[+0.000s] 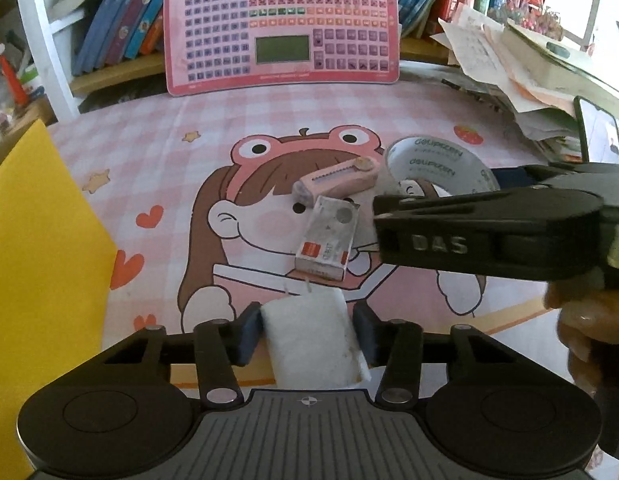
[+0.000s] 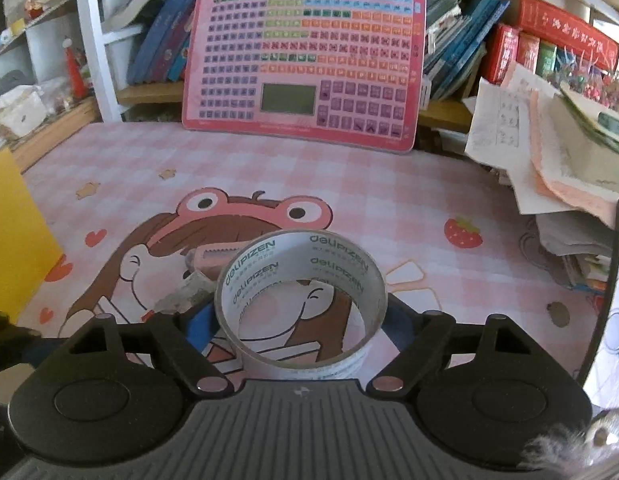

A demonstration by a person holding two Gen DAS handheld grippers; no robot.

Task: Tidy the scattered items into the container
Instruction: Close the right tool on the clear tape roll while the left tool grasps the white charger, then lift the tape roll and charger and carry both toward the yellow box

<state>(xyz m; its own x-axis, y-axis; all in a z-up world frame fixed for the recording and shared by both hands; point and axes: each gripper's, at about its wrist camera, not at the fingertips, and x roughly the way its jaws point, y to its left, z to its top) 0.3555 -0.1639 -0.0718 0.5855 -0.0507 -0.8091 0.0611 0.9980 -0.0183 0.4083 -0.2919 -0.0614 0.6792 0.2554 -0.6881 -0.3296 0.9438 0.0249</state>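
My left gripper [image 1: 309,330] is shut on a white foam block [image 1: 315,340], held over the pink cartoon mat [image 1: 149,160]. Ahead of it lie a small staple box [image 1: 325,240] and a pink utility knife [image 1: 335,180]. My right gripper [image 2: 299,312] is shut on a roll of clear tape [image 2: 301,300] printed "deli"; the roll also shows in the left wrist view [image 1: 433,164], with the right gripper's black body [image 1: 489,232] beside it. The knife [image 2: 213,258] and box [image 2: 185,294] show behind the roll. A yellow container wall [image 1: 33,260] stands at the left.
A pink learning tablet [image 2: 305,64] leans against a bookshelf [image 2: 157,40] at the back. A heap of papers [image 2: 549,152] lies at the right, with a phone [image 1: 599,132] propped beside it. The yellow container [image 2: 13,232] is at the left edge.
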